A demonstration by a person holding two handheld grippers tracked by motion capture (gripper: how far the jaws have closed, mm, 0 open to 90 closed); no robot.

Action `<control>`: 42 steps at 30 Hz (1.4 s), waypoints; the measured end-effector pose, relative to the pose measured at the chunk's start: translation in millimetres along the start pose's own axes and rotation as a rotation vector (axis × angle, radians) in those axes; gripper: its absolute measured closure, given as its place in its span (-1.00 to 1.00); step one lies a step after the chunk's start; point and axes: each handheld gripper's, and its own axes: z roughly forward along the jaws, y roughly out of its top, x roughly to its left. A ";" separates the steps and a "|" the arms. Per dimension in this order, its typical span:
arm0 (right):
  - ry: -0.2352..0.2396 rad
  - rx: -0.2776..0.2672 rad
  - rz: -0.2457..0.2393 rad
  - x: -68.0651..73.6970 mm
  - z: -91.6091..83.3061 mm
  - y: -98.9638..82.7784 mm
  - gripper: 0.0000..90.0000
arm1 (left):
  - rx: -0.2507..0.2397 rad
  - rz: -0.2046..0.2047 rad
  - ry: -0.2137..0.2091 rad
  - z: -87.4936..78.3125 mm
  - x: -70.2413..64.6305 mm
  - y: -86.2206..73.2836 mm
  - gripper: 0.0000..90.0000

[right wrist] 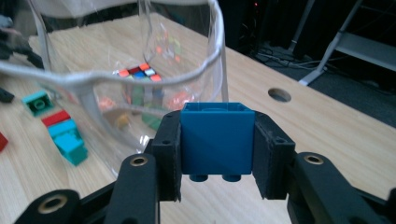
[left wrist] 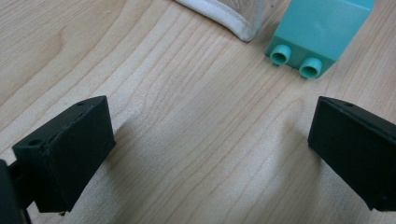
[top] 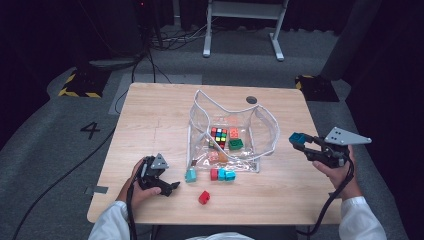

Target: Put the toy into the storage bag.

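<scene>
On a pale wooden table (top: 150, 130), I work with a gripper in each hand, putting toy blocks into a clear plastic bag (top: 265, 125) that stands open at the middle. My right gripper (top: 298, 141) is raised above the table to the right of the bag, its jaws closed partway and clamped on a blue block (right wrist: 217, 137), studs pointing down in the right gripper view. The bag's white-edged rim (right wrist: 140, 77) is just ahead of it.

My left gripper (top: 172, 187) rests low near the front left of the table, jaws spread wide and holding nothing. A mint-green block (left wrist: 317, 35) lies just beyond them, beside the bag's corner.

By my judgement the job is partly done. Inside the bag I see a multicoloured puzzle cube (top: 219, 136), a green block (top: 236, 144) and some orange pieces. Left outside are the mint-green block, a red and turquoise cluster (top: 223, 174) at the bag's front edge, a loose red block (top: 204, 197), and the blue one I hold.

The only readable mark is a "4" (top: 90, 130) on the grey floor to the left; no brands or labels are legible.
</scene>
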 end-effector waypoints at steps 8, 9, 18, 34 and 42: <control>0.018 -0.035 -0.039 0.9 9.3 26.5 0.32 | 0.000 0.000 0.000 0.0 0.0 0.0 -0.99; 0.026 -0.043 -0.042 1.6 9.8 29.6 0.32 | 0.000 0.000 0.000 0.0 0.0 0.0 -0.99; 0.091 -0.059 -0.070 10.2 30.7 56.6 0.32 | 0.002 0.003 0.000 -0.1 0.1 0.0 -0.99; 0.235 0.067 -0.186 30.9 96.5 88.8 0.32 | 0.002 -0.001 0.002 -0.4 -0.3 -0.2 -0.99; 0.266 0.164 -0.242 36.7 122.2 97.3 0.32 | 0.002 -0.001 0.002 -0.4 -0.3 -0.2 -0.99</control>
